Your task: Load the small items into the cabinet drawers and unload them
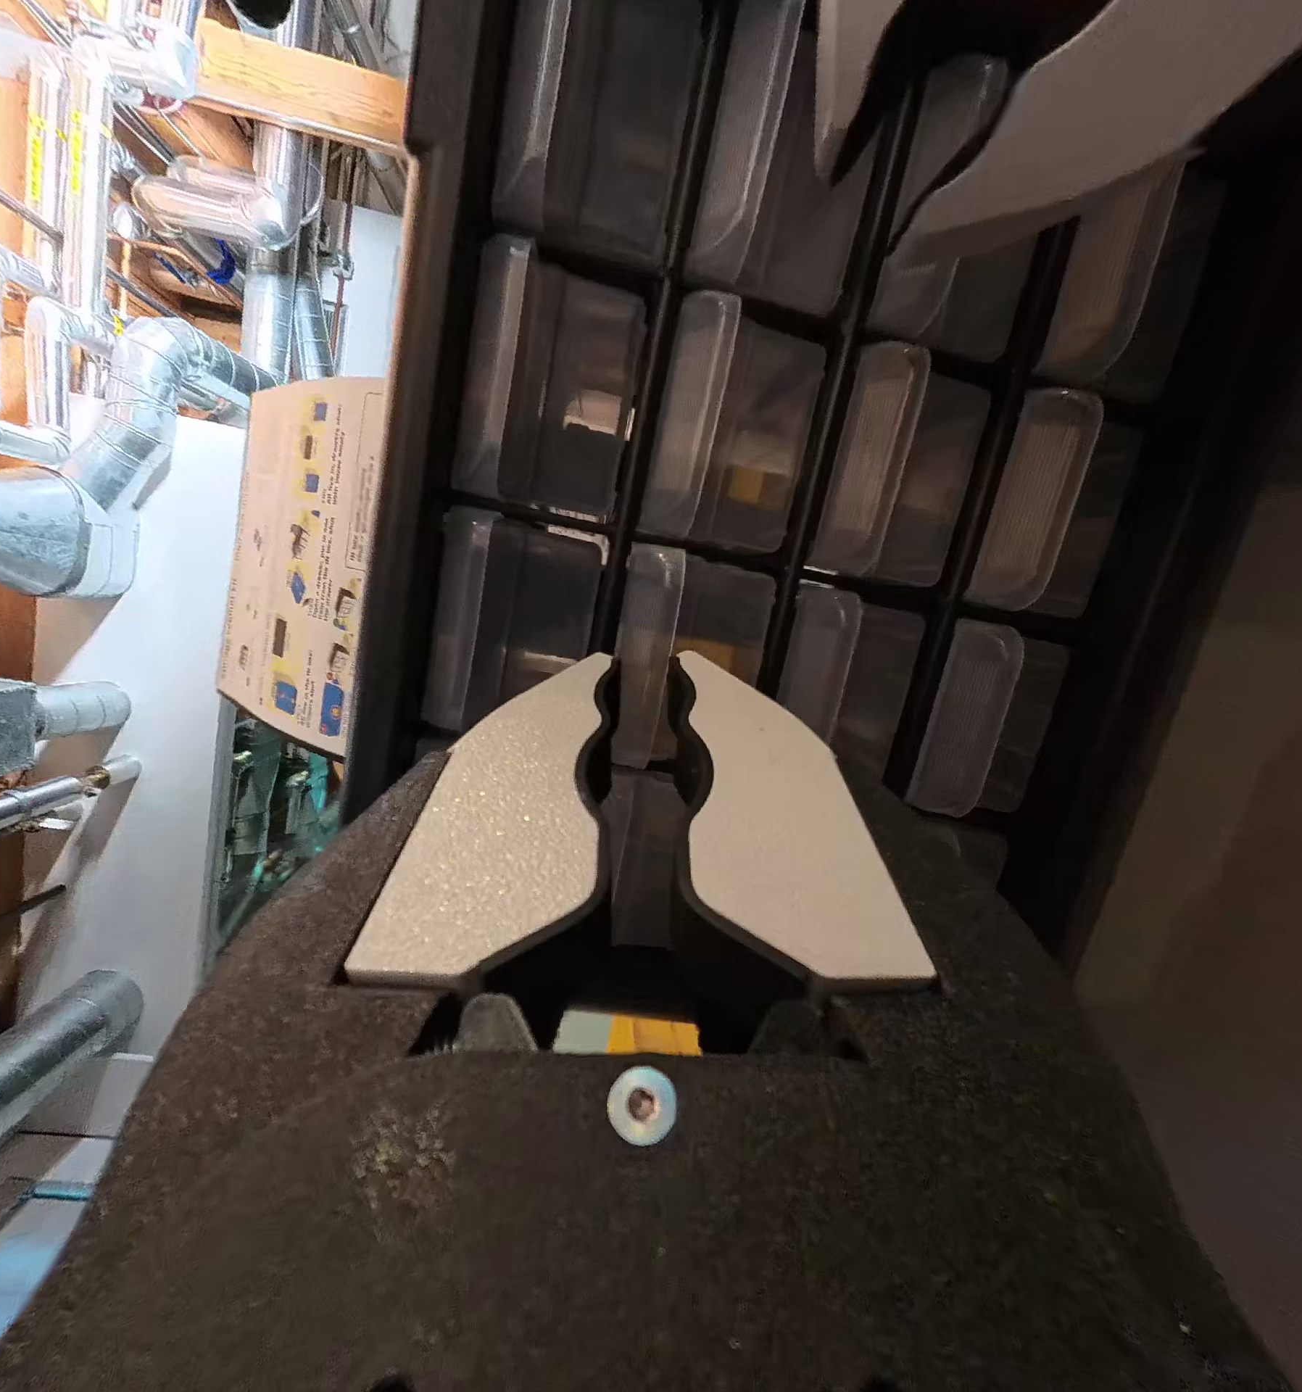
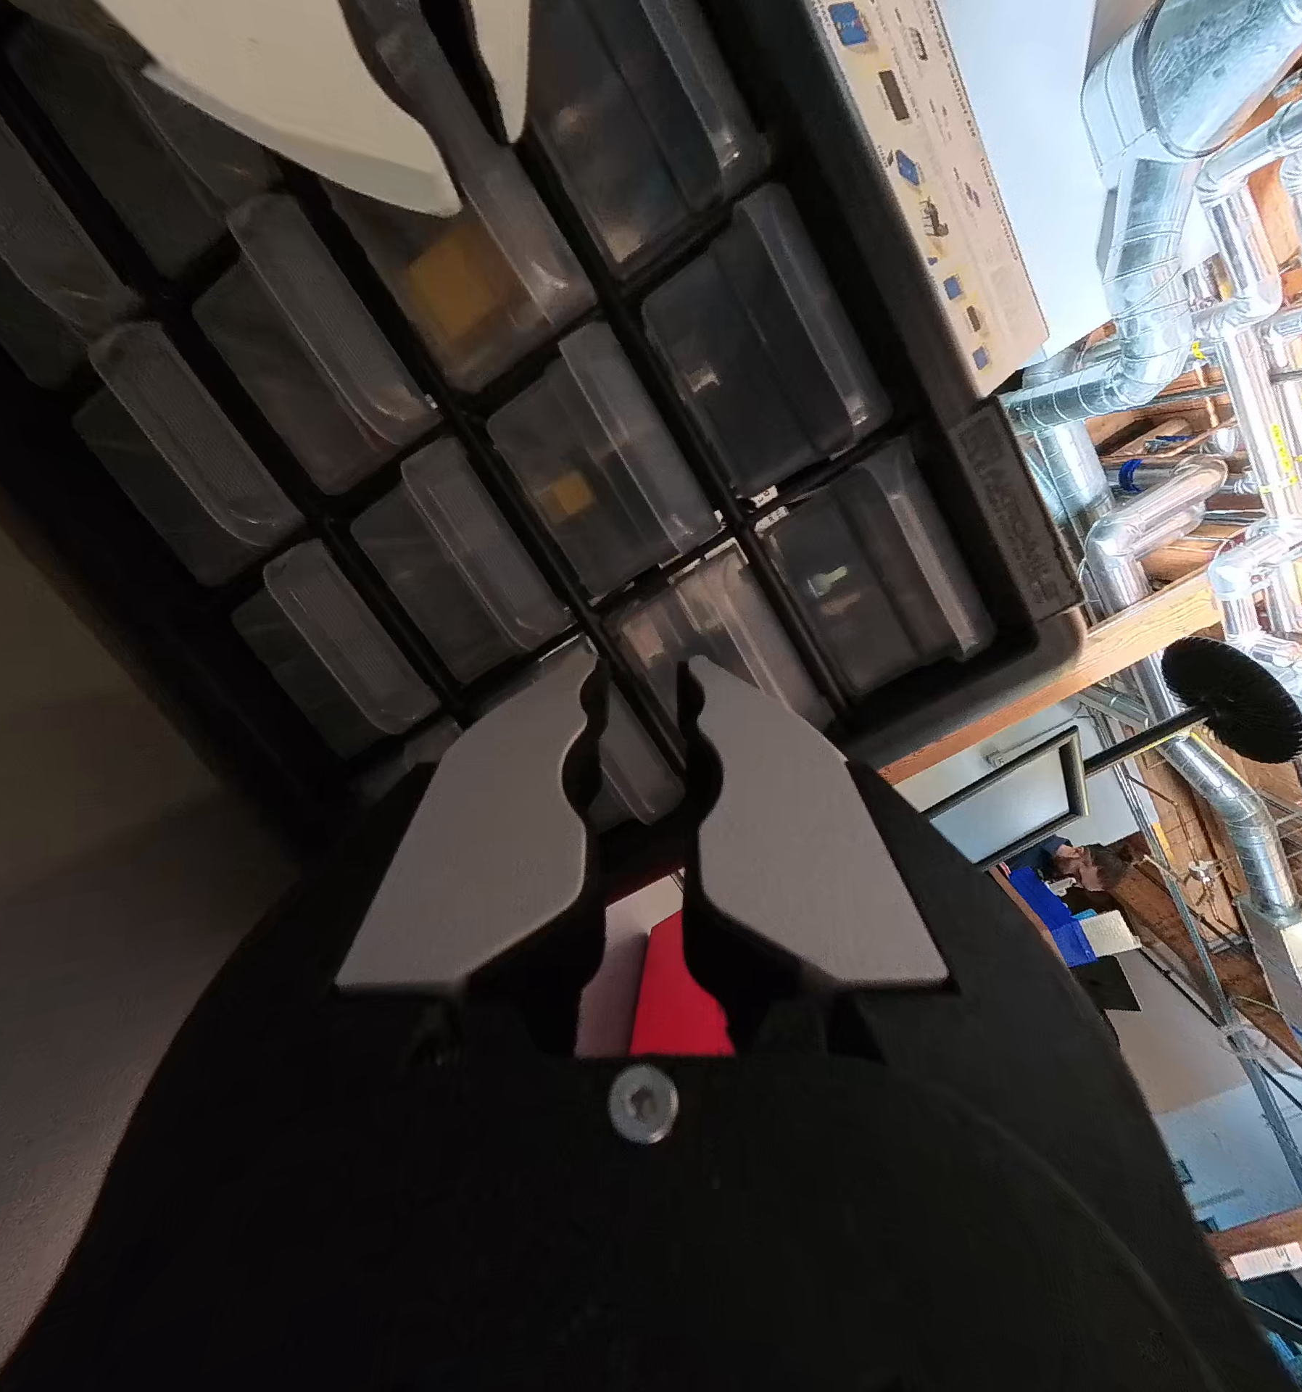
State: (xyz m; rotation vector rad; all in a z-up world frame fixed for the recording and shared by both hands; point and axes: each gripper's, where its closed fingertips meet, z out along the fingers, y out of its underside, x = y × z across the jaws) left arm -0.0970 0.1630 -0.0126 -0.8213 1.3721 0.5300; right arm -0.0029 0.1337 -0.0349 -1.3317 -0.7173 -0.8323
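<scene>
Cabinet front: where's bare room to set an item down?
Only the plain surface beside the cabinet, on the side away from the pipes. Its front is crowded: the left gripper clamps a drawer handle, and the right gripper sits close by.

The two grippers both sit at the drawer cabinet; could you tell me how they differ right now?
The left gripper is clamped on a clear drawer handle; the right gripper holds nothing, with a wider gap between its fingers. The left is lit and speckled grey; the right is in shadow. Both face the cabinet.
</scene>
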